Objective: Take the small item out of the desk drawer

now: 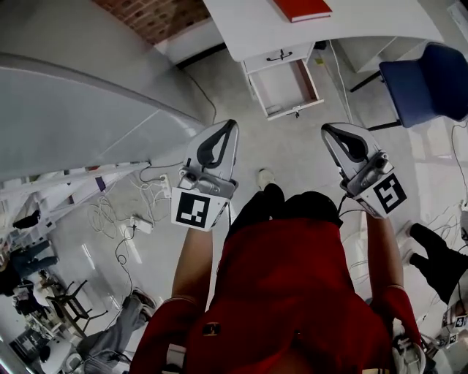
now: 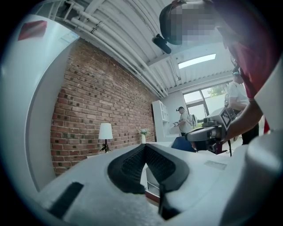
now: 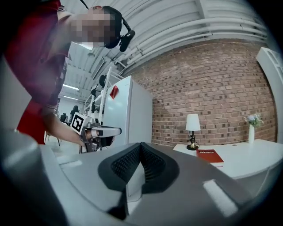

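Head view, nearest first: the left tongs (image 1: pixel 231 126) and the right tongs (image 1: pixel 327 129) are held level above the floor (image 1: pixel 292 157), each pair pressed together with nothing between, well apart from the desk. Farther off, the drawer (image 1: pixel 289 82) is seen pulled open under the white worktop (image 1: pixel 248 25), where a red book (image 1: pixel 301 9) is laid, and the small item (image 1: pixel 273 110) is judged to be the pale speck in the drawer's front corner, too small to be made out. The approach is judged to be in hand: one pair is to be brought over the drawer, parted and closed on the item.
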Available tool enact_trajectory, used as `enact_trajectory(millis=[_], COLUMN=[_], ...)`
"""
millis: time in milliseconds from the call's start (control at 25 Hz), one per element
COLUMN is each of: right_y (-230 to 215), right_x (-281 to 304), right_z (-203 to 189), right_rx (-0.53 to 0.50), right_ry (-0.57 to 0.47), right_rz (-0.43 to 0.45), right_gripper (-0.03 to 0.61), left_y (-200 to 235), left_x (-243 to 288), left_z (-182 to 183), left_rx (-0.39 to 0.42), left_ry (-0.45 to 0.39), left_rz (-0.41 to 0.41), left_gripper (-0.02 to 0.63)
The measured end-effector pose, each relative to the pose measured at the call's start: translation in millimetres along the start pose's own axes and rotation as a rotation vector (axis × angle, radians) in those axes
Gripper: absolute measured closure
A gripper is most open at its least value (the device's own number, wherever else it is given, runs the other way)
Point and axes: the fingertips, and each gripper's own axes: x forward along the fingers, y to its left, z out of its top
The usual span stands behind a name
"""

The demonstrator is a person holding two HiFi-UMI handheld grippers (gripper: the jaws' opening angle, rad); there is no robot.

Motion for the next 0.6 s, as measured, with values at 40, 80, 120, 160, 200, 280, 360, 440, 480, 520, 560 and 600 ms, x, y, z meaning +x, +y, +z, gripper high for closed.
enact_trajectory(millis=[40, 80, 120, 160, 200, 280, 360, 440, 480, 520, 560, 600], right_y=[-7, -14, -19, -25, -30, -40, -49, -61, -68, -75, -81, -85], right_x=[10, 19, 26, 33, 39, 52, 65, 75, 78, 81, 83, 85], right_z=[-5, -10, -15, -20, -27, -41, -57, -70, -76, -82, -88, -96], right_rx=[-0.009, -0.014, -0.018, -0.023, -0.033, -0.062, -0.098, -0.132, -0.146, -0.157, -0.165, -0.172], right_ry=[0.020, 0.036, 0.049, 0.061, 0.074, 0.107, 0.148, 0.195, 0.219, 0.240, 0.258, 0.273], right_rz=[0.004, 0.010, 0.019, 0.029, 0.039, 0.064, 0.096, 0.132, 0.153, 0.176, 0.201, 0.230], right_gripper=[0.566, 0.566, 0.566, 0.566, 0.566, 0.566, 0.566, 0.566, 0.566, 0.566, 0.566, 0.566], left_y=[7, 13, 18, 22, 25, 33, 41, 47, 48, 49, 49, 49], left_x=[6, 11, 16, 20, 24, 32, 41, 53, 60, 66, 72, 75], left_z=[-4, -8, -12, -17, -22, -34, -45, -50, -52, -54, -57, -62], left_rx=[-0.006, -0.010, -0.013, -0.015, -0.018, -0.022, -0.025, -0.032, -0.037, -0.041, -0.044, -0.044], left_ry=[0.003, 0.005, 0.007, 0.012, 0.016, 0.028, 0.043, 0.057, 0.064, 0.073, 0.084, 0.096], left_rz=[0.002, 0.003, 0.004, 0.005, 0.006, 0.013, 0.022, 0.035, 0.044, 0.053, 0.064, 0.078], left_gripper=[0.612, 0.612, 0.611, 0.611, 0.611, 0.611, 0.611, 0.612, 0.611, 0.611, 0.611, 0.611])
